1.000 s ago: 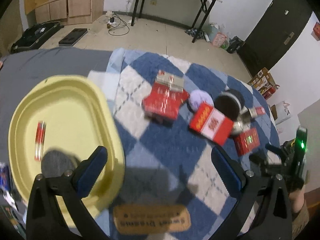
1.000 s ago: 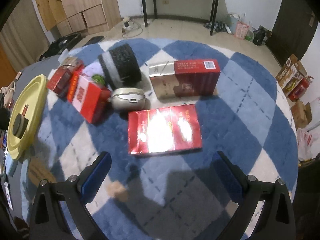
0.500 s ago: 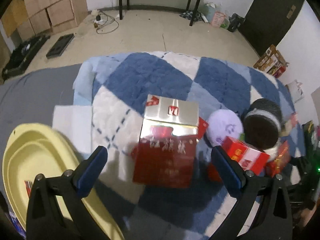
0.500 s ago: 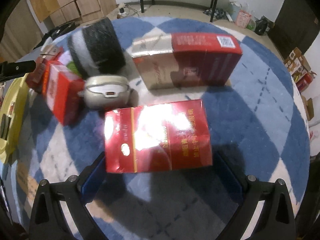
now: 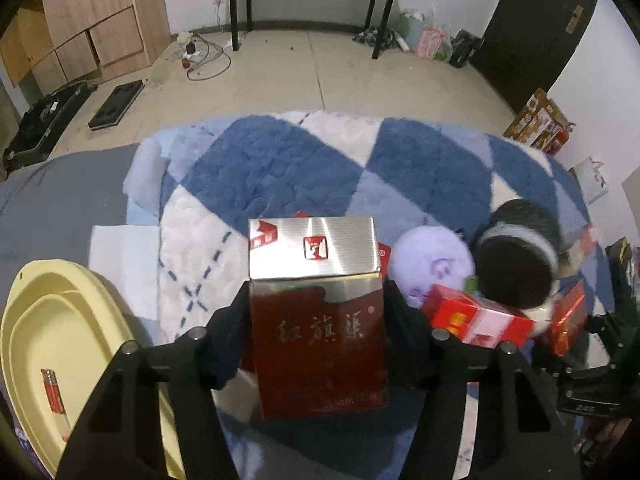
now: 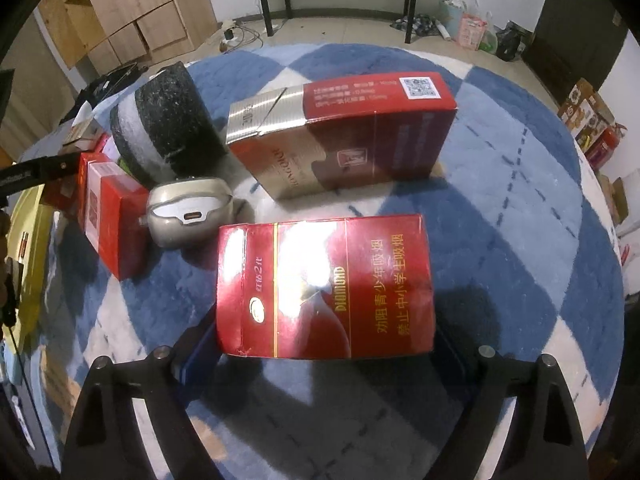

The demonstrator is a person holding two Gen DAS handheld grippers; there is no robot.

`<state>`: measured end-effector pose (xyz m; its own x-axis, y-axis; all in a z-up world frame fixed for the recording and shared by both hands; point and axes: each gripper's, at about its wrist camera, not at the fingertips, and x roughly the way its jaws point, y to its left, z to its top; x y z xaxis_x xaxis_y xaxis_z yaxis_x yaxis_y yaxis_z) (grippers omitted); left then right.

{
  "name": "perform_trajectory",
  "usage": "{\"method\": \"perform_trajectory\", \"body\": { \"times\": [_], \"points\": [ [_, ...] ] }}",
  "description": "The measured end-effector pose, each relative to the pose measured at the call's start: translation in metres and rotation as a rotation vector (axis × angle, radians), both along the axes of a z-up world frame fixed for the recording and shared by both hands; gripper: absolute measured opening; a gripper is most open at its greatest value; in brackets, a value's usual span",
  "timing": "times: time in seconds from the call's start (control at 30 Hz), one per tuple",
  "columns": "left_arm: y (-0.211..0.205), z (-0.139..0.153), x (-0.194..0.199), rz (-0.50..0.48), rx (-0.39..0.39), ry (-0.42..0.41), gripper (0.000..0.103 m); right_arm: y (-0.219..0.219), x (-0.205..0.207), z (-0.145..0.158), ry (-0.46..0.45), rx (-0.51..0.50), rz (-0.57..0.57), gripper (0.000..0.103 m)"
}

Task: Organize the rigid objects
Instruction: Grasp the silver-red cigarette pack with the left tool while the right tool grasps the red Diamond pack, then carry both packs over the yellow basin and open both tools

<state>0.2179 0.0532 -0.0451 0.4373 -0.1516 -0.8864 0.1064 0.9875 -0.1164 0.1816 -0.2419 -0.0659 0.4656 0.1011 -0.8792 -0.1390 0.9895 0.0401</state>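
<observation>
Closing claws: you have two.
Left claw (image 5: 318,320): gripping dark red box (image 5: 320,344).
Right claw (image 6: 324,344): narrowed, straddling bright red box (image 6: 324,286); contact unclear.

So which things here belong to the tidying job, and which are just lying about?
Part of the job:
- dark red box between the left hand-held gripper fingers
- red Diamond box between the right hand-held gripper fingers
- yellow tray
- silver-topped box
- grey case

Lying about:
- cable on the floor
- cardboard boxes
- black table legs
</observation>
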Motion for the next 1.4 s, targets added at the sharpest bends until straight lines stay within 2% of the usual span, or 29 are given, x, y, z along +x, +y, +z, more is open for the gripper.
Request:
{"method": "perform_trajectory", "body": {
  "times": [0.1,0.23,0.33,0.43,0.6,0.77,0.93,1.07,1.27,1.4],
  "points": [
    [-0.002,0.016,-0.012,-0.013,-0.012,-0.017,0.062,-0.002,-0.005,0.003,0.015,-0.005,-0.008,0.091],
    [0.0,0.033,-0.029,-0.014,-0.009,-0.019,0.06,-0.011,-0.01,0.009,0.029,0.039,-0.039,0.091],
    [-0.006,0.018,-0.035,-0.019,0.044,0.021,0.06,-0.011,-0.013,0.013,0.03,0.061,-0.037,0.091],
    [-0.006,0.0,-0.04,0.012,0.045,0.056,0.059,-0.011,-0.021,0.02,0.013,0.074,-0.033,0.091],
    [0.0,0.016,-0.053,0.069,0.009,-0.005,0.058,-0.022,-0.033,0.025,0.005,0.091,-0.051,0.091],
    [0.008,0.06,-0.063,0.049,0.006,-0.086,0.058,-0.024,-0.04,0.033,-0.02,0.102,-0.057,0.091],
    [0.049,0.102,-0.094,0.093,-0.036,-0.17,0.057,-0.01,-0.053,0.049,-0.078,0.088,-0.004,0.091],
    [0.111,0.114,-0.135,0.212,-0.026,-0.209,0.057,0.018,-0.071,0.075,-0.188,0.087,0.097,0.091],
    [0.209,0.088,-0.168,0.423,0.014,-0.155,0.057,0.089,-0.104,0.106,-0.284,0.109,0.325,0.091],
    [0.249,0.056,-0.166,0.503,-0.032,-0.092,0.057,0.155,-0.105,0.117,-0.277,0.125,0.436,0.091]
  ]
}}
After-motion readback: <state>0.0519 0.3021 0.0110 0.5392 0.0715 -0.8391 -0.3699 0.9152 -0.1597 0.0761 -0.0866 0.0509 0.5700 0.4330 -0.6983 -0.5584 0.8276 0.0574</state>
